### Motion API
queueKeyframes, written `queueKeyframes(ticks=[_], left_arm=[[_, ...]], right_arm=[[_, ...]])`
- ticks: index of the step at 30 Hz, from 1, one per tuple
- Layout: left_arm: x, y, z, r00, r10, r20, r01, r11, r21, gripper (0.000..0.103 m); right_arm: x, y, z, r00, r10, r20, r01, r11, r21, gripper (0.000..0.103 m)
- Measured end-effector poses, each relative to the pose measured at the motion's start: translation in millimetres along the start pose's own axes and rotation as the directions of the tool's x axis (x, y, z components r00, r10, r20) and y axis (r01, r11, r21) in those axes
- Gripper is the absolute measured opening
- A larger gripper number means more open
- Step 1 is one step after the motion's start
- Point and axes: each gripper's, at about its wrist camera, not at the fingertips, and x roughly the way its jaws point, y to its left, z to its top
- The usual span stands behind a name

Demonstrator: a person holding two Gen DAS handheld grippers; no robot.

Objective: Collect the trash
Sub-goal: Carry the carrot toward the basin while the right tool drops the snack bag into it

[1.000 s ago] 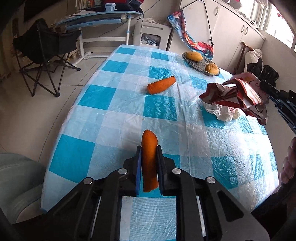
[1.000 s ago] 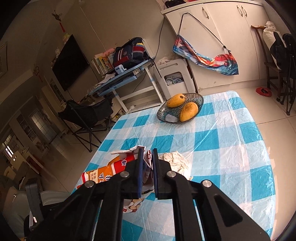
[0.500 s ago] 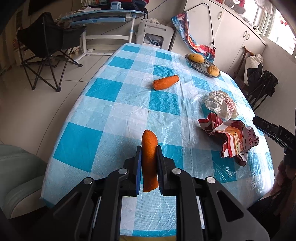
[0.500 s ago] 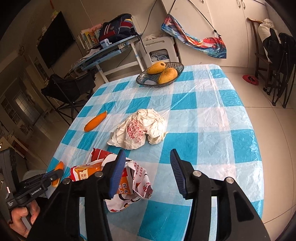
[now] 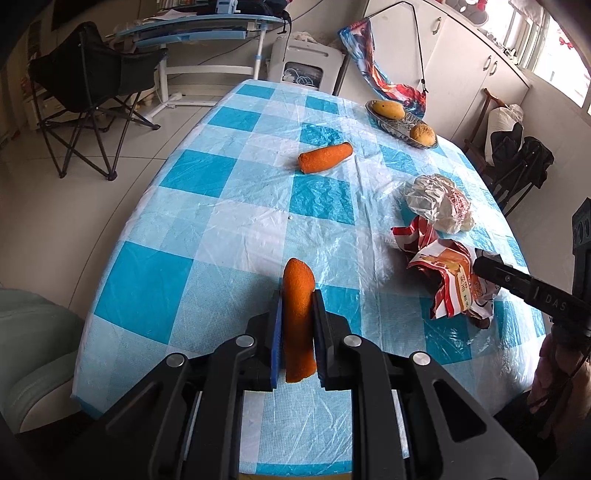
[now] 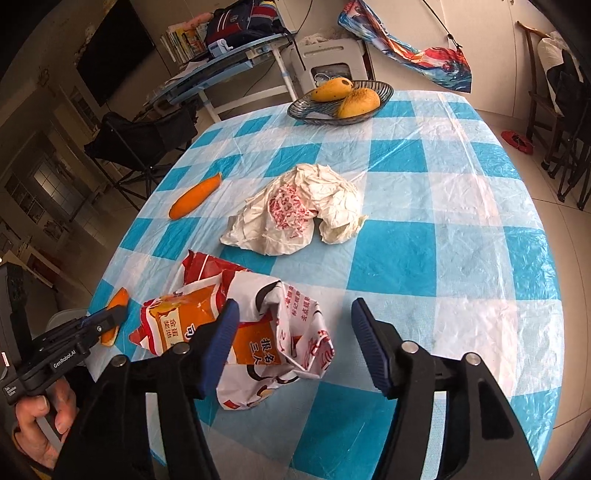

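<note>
A left hand-held gripper clamps an orange carrot piece upright between its blue pads, raised over the near edge of a worktop covered in a blue-and-white checked plastic cloth. The right hand-held gripper hangs with its jaws spread wide and nothing between them, just above a crumpled red, orange and white snack bag that lies on the cloth near the worktop's edge; the left blue pad sits over the bag's orange panel. Just beyond the bag rests a wadded white paper wrapper with red print, close to the bag, though whether the two touch cannot be told. A second carrot lies on its side farther out toward the middle of the cloth, well apart from both pieces of trash. At the far end a dark glass bowl holds two mangoes. Off the worktop stand a black folding chair and a blue desk against the wall.
</note>
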Motion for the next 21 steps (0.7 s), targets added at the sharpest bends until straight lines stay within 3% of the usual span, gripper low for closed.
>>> queueKeyframes(ticks=[2,6,9,14,21], left_arm=[[-6.1,-1.5,0.1,1.000,-0.027,0.016,0.027,1.000,0.003,0.015],[-22.4,4.3,1.1,0.992,-0.117,0.048,0.119,0.992,-0.037,0.014],[-37.8,9.1,-0.1,0.986,-0.141,0.083,0.146,0.988,-0.055,0.014],[-59.7,20.3,-11.2,0.984,-0.138,0.111,0.148,0.985,-0.088,0.014],[-81.6,29.1,-31.6,0.988,-0.095,0.123,0.106,0.991,-0.081,0.014]], right_arm=[[-3.4,2.9,-2.3,1.000,-0.005,0.010,0.005,1.000,-0.013,0.023],[-17.4,8.8,-9.5,0.996,0.056,0.063,-0.056,0.998,-0.006,0.020],[-30.0,23.8,-17.3,0.988,0.122,0.099,-0.118,0.992,-0.048,0.020],[-44.1,68.6,-45.9,0.981,0.176,0.082,-0.155,0.963,-0.220,0.020],[-55.5,130.5,-101.0,0.974,0.224,-0.017,-0.207,0.868,-0.452,0.020]])
